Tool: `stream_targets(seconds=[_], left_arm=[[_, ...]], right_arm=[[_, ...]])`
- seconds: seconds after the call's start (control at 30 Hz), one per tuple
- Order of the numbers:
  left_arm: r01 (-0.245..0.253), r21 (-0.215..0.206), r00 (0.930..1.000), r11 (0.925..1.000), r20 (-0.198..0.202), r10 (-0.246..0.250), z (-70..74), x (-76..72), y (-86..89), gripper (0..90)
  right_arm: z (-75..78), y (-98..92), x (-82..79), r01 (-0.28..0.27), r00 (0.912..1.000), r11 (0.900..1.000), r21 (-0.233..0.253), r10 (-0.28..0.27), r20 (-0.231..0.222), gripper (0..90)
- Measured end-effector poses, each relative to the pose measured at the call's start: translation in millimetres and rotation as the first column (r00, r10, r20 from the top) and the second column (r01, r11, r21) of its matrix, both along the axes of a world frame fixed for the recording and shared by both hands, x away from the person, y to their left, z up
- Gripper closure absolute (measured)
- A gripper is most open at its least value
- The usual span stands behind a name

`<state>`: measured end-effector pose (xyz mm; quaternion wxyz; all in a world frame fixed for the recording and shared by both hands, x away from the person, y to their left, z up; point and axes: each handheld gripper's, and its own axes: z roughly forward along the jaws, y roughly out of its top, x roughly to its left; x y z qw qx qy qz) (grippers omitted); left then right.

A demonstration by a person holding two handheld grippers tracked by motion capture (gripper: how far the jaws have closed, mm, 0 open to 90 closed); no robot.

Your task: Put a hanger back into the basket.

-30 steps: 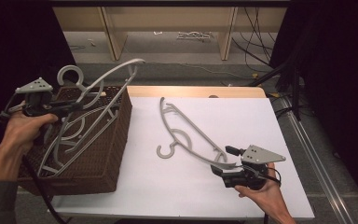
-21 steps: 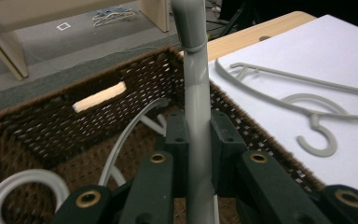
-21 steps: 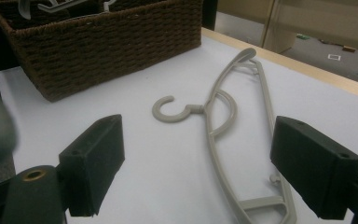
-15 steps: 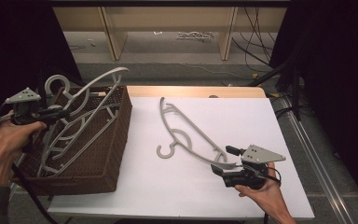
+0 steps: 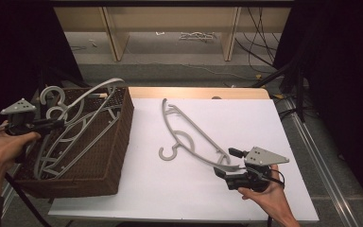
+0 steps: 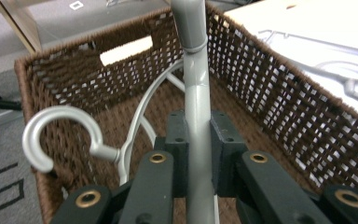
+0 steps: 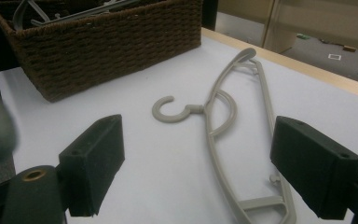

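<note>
over the wicker basket [image 5: 116, 156]: left gripper [image 6: 198, 140] fingers clamped on a grey hanger [image 5: 82, 118]
lower it flat among the others before letting go; right gripper [image 7: 198, 163] fingers apart near second hanger [image 5: 189, 135] on white surface [image 5: 170, 189].

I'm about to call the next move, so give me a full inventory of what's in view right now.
Hanger in basket: one held, grey, tilted out of the basket, its bar clamped in the left tongs; more grey hangers lie under it, count unclear.
Hanger on table: one, grey, flat on the white top, hook toward the basket.
Wicker basket: one, dark brown, at the table's left end.
Table: one, white top with a wooden far edge.
Shelf unit: one, pale wood, on the floor beyond the table.
Left tongs: shut on the hanger's bar.
Right tongs: open, at the near end of the hanger on the table.
Hands: two, one on each tool.
</note>
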<state>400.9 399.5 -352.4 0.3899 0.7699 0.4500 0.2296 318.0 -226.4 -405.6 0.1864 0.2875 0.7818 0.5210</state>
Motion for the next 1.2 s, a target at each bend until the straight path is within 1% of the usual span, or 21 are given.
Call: stream_targets(seconds=[0.07, 0.1, 0.13, 0.17, 0.2, 0.23, 0.3, 0.33, 0.4, 0.43, 0.5, 0.63, 0.7, 0.73, 0.83, 1.0, 1.03, 1.07, 1.1, 1.17, 1.2], left_arm=[[-0.001, -0.006, 1.0000, 1.0000, -0.002, 0.001, -4.4, -0.2, 2.5, 79.5], [-0.003, -0.002, 0.9999, 1.0000, -0.017, 0.003, -5.6, -1.1, 3.7, 79.5], [-0.005, -0.005, 0.9998, 1.0000, -0.018, 0.005, -7.8, -1.3, 4.9, 79.5], [0.000, 0.006, 0.9993, 1.0000, -0.036, 0.000, -8.8, -1.8, 6.9, 79.6], [-0.005, 0.003, 0.9989, 1.0000, -0.047, 0.005, -10.4, -2.2, 7.1, 79.5], [-0.002, 0.020, 0.9987, 0.9998, -0.052, 0.003, -11.2, -2.5, 8.5, 79.5], [-0.009, 0.015, 0.9984, 0.9998, -0.056, 0.010, -13.5, -2.4, 10.1, 79.5], [-0.008, 0.012, 0.9979, 0.9999, -0.064, 0.009, -14.5, -1.8, 9.8, 79.5], [0.001, 0.037, 0.9963, 0.9993, -0.085, 0.002, -16.3, 0.5, 7.8, 79.5], [0.027, 0.083, 0.9930, 0.9962, -0.117, -0.017, -15.9, 2.1, 7.9, 79.4], [0.036, 0.116, 0.9883, 0.9926, -0.152, -0.018, -19.0, 6.1, 3.5, 79.4], [-0.001, 0.103, 0.9876, 0.9946, -0.156, 0.017, -31.9, 15.2, -3.7, 79.3], [-0.026, 0.089, 0.9840, 0.9957, -0.173, 0.042, -36.9, 19.5, -4.7, 79.1], [-0.027, 0.109, 0.9777, 0.9937, -0.204, 0.049, -36.0, 21.0, -3.6, 79.0], [-0.042, 0.082, 0.9729, 0.9958, -0.224, 0.059, -36.7, 23.6, -0.4, 78.5], [-0.090, 0.079, 0.9681, 0.9928, -0.227, 0.106, -38.8, 25.4, 1.2, 75.5], [-0.088, 0.077, 0.9664, 0.9931, -0.235, 0.104, -38.9, 25.5, 1.4, 74.9], [-0.094, 0.081, 0.9656, 0.9923, -0.235, 0.110, -39.0, 25.4, 1.2, 74.4], [-0.099, 0.115, 0.9633, 0.9884, -0.238, 0.124, -38.4, 25.2, 2.1, 73.3], [-0.127, 0.150, 0.9576, 0.9804, -0.239, 0.161, -39.3, 24.9, 3.3, 68.4], [-0.147, 0.156, 0.9533, 0.9769, -0.241, 0.181, -39.4, 24.5, 4.4, 65.6]], right_arm=[[-0.2, -0.2, -0.3, 0.000, 1.0000, 1.000, -0.002, 0.000, -0.003, 18.5], [-0.1, -0.4, -0.3, -0.001, 1.0000, 1.000, -0.006, 0.001, -0.004, 18.5], [0.0, -0.3, -0.4, 0.000, 1.0000, 1.000, -0.005, 0.000, -0.009, 18.5], [0.0, -0.2, -0.4, 0.001, 1.0000, 1.000, -0.002, -0.001, -0.010, 18.5], [-0.1, -0.3, -0.4, 0.001, 1.0000, 1.000, -0.003, -0.001, -0.009, 18.5], [-0.2, -0.4, -0.4, 0.000, 1.0000, 1.000, -0.004, 0.000, -0.010, 18.5], [-0.4, -0.2, 0.1, -0.001, 1.0000, 1.000, -0.005, 0.001, -0.007, 18.5], [0.4, -1.0, -0.5, 0.006, 0.9999, 1.000, -0.021, -0.006, -0.015, 18.5], [0.1, -0.8, -0.6, 0.003, 0.9998, 1.000, -0.023, -0.003, -0.020, 18.5], [0.0, -0.6, -0.5, 0.002, 0.9998, 1.000, -0.023, -0.003, -0.021, 18.5], [-0.3, -0.2, -0.4, 0.003, 0.9998, 1.000, -0.017, -0.003, -0.018, 18.5], [-0.3, -0.5, -0.6, 0.003, 0.9998, 1.000, -0.017, -0.003, -0.020, 18.5], [-1.1, -0.1, 0.0, -0.001, 0.9999, 1.000, -0.006, 0.001, -0.014, 18.5], [-1.3, -0.2, 0.1, -0.001, 0.9999, 1.000, -0.006, 0.001, -0.013, 18.5], [-1.9, 0.4, 0.6, -0.005, 0.9998, 1.000, -0.005, 0.005, -0.017, 18.5], [-1.9, 1.3, 0.4, -0.014, 0.9997, 1.000, -0.011, 0.014, -0.018, 18.5], [-2.4, 2.1, 0.3, -0.011, 0.9998, 1.000, -0.005, 0.011, -0.014, 18.5], [-2.4, 2.1, 0.3, -0.012, 0.9998, 1.000, -0.007, 0.012, -0.013, 18.5], [-2.2, 1.8, 0.2, -0.013, 0.9998, 1.000, -0.008, 0.013, -0.017, 18.5], [-2.2, 1.1, 0.6, -0.015, 0.9997, 1.000, -0.011, 0.015, -0.020, 18.5], [-2.4, 1.0, 0.6, -0.014, 0.9997, 1.000, -0.012, 0.014, -0.021, 18.5]])
